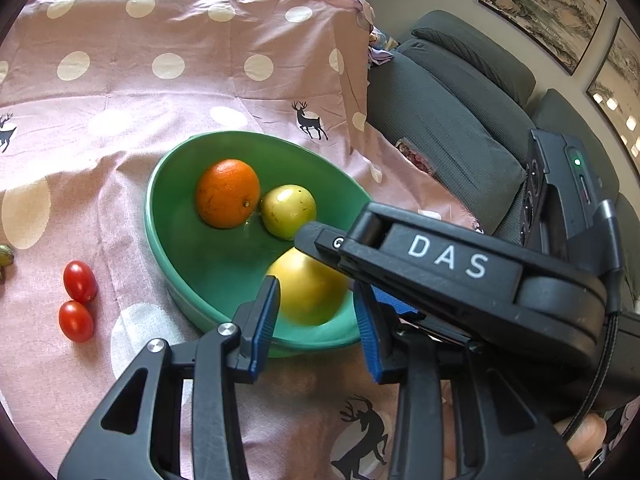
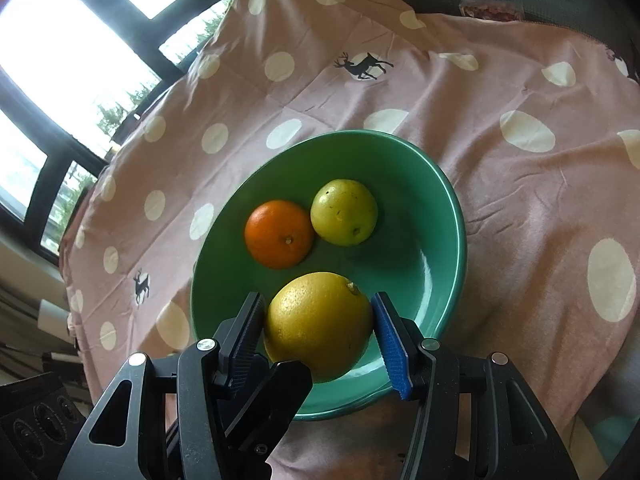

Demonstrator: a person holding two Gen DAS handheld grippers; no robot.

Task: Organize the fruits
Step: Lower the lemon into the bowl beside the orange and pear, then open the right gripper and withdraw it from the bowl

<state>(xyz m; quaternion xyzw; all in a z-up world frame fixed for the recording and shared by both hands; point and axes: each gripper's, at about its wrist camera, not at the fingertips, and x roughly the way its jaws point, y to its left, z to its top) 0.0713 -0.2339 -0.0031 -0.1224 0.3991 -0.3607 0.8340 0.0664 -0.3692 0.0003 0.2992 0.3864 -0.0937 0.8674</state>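
A green bowl [image 1: 168, 184] [image 2: 448, 208] sits on a pink polka-dot cloth. In it lie an orange [image 1: 227, 193] [image 2: 279, 234], a small yellow-green fruit [image 1: 289, 211] [image 2: 344, 212] and a large yellow citrus [image 1: 308, 292] [image 2: 318, 324]. My right gripper [image 2: 318, 334] is over the bowl's near side with its jaws around the large yellow citrus; a thin gap shows at each pad, and the right gripper body [image 1: 460, 264] crosses the left wrist view. My left gripper [image 1: 318, 320] is open and empty at the bowl's near rim. Two cherry tomatoes [image 1: 78, 300] lie left of the bowl.
A small green-brown item [image 1: 5, 257] lies at the cloth's far left edge. A grey sofa [image 1: 452, 92] stands right of the table, with framed pictures [image 1: 548, 8] above. Windows [image 2: 60, 52] are behind the table.
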